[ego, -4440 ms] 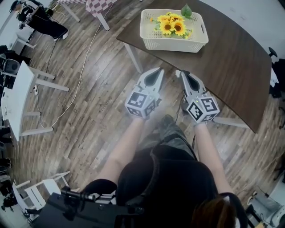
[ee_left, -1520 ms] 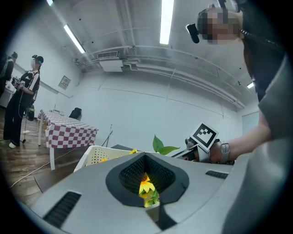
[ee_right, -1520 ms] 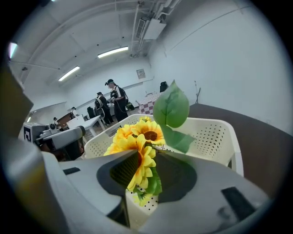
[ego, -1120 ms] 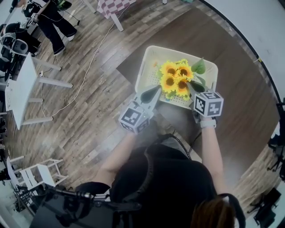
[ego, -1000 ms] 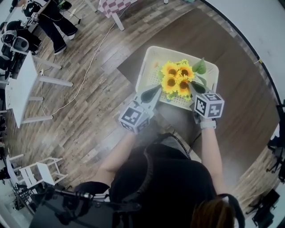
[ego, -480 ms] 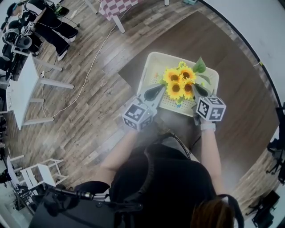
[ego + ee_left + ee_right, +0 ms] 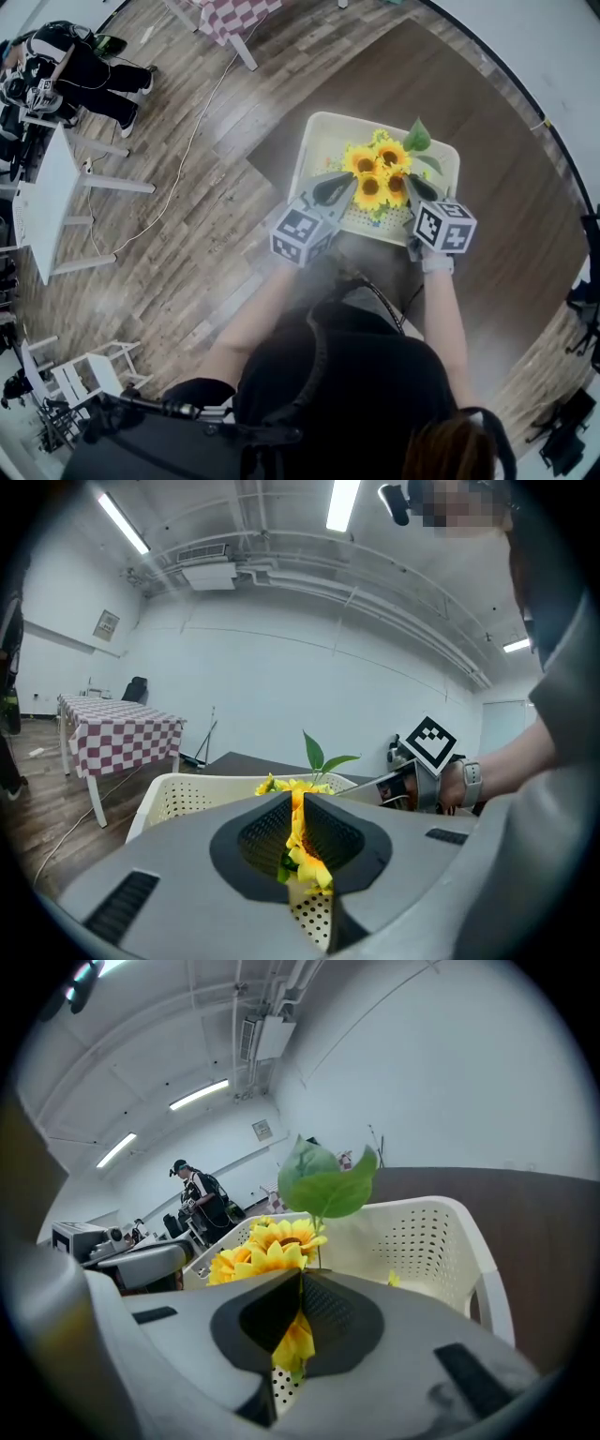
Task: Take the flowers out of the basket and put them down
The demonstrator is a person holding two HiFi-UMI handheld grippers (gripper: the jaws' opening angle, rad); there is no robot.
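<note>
1. Looking down in the head view, both tools used to hang out over the floor. Now they are at the basket (image 7: 314,131) on the bench (image 7: 506,169). The left tool (image 7: 339,187) has slid in over the last second, and its tip is now right at the flowers (image 7: 378,173). The right tool (image 7: 415,192) is close on the other side of them. The flowers are still inside the basket, between the two tools. So I think the lift has not started and the grab is only being set up.

2. In the left gripper view, the left tool (image 7: 298,803) has just been opening its jaws a little. They stand a thin slit apart. Yellow petals and a bit of green from the flowers (image 7: 305,860) sit in that slit, but the pads do not look like they squeeze them. The basket (image 7: 187,794) wall is just ahead of this tool.

3. In the right gripper view, the right tool (image 7: 301,1279) has its jaws pressed together, with a yellow petal of the flowers (image 7: 272,1246) caught between them. The flower heads sit just above the tip. A green leaf (image 7: 323,1185) stands higher up. The basket (image 7: 422,1232) wall is ahead of this tool, to its right.
</note>
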